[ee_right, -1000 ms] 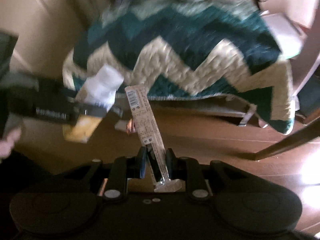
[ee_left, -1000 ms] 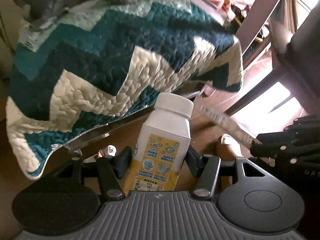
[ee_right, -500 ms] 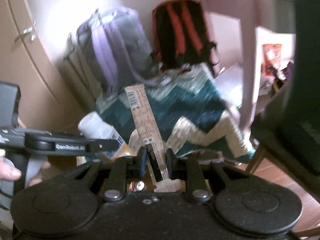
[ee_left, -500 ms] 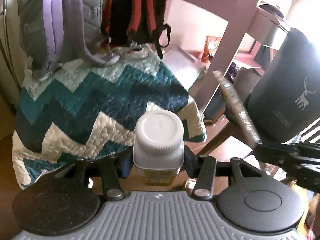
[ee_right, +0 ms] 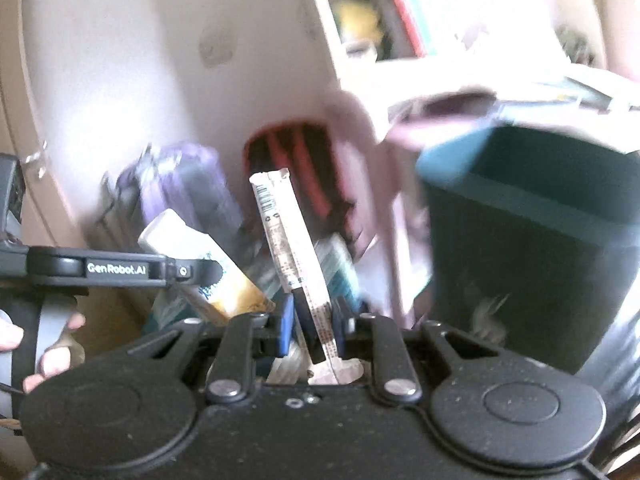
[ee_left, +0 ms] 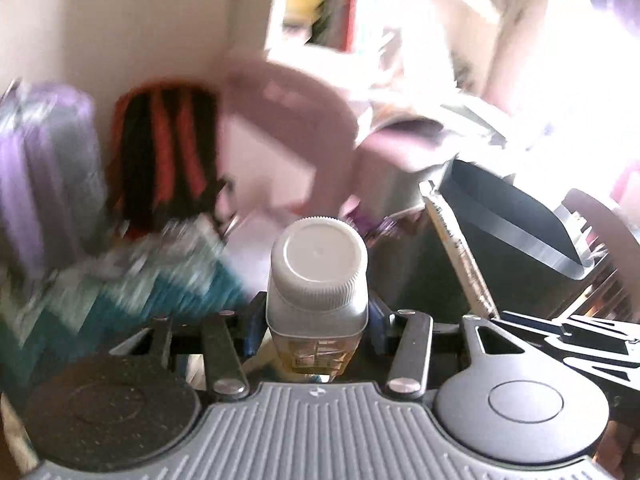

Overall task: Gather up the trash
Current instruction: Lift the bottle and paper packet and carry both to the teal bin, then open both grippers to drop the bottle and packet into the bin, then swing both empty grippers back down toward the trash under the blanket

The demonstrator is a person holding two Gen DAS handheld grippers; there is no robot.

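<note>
A small bottle (ee_left: 316, 276) with a white screw cap and a yellow label stands upright between the jaws of my left gripper (ee_left: 314, 322), which is shut on its body. In the right wrist view the same bottle (ee_right: 200, 256) tilts at the left. My right gripper (ee_right: 310, 320) is shut on a long thin beige wrapper (ee_right: 288, 248) that sticks up between its blue pads. The left wrist view shows this wrapper (ee_left: 456, 248) leaning up at the right. A dark bin (ee_right: 528, 248) with an open top stands just right of both grippers, also seen as the bin (ee_left: 512, 232).
A purple-grey backpack (ee_left: 44, 176) and a red-and-black backpack (ee_left: 164, 152) lean on the wall behind a teal zigzag quilt (ee_left: 120, 280). A pinkish chair back (ee_left: 296, 120) curves over the middle. Shelves with books (ee_right: 400, 8) stand behind. A person's hand (ee_right: 52, 344) holds the left gripper.
Both grippers have risen and tilted up with the bottle and the wrapper still held. The floor and the quilt have dropped out of the middle; the backpacks, the shelves and the bin's open top have come into view.
</note>
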